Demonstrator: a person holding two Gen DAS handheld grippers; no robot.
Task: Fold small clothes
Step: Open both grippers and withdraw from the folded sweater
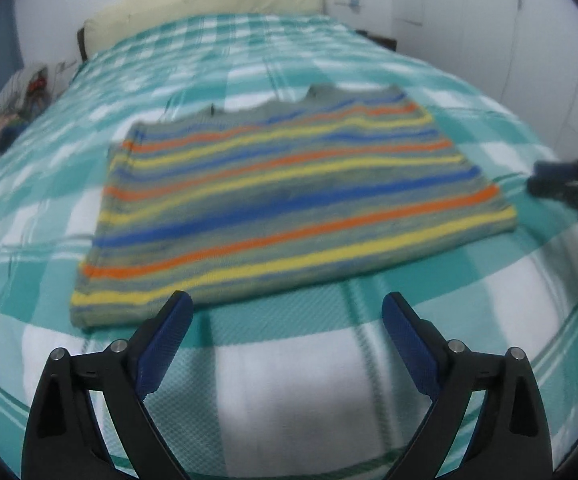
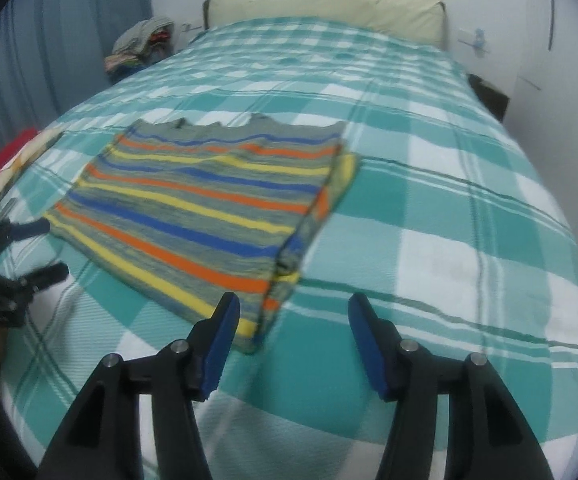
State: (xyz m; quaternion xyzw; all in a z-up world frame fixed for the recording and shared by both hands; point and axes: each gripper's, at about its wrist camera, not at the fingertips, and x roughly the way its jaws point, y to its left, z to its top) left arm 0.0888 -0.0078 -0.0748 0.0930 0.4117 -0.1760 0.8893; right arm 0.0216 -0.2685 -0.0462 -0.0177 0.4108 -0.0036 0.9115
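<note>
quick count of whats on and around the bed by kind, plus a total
striped shirt: 1
checked blanket: 1
pillow: 1
pile of clothes beside the bed: 1
red cloth at the bed's edge: 1
tongs: 2, left tongs and right tongs, both open with nothing between them
total: 7

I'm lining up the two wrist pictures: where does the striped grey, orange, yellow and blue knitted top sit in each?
Left wrist view: the striped knitted top fills the middle, above the open left gripper.
Right wrist view: the top lies left of centre, beyond the open right gripper.
Shared landmark: the cream headboard cushion at the far end of the bed.
</note>
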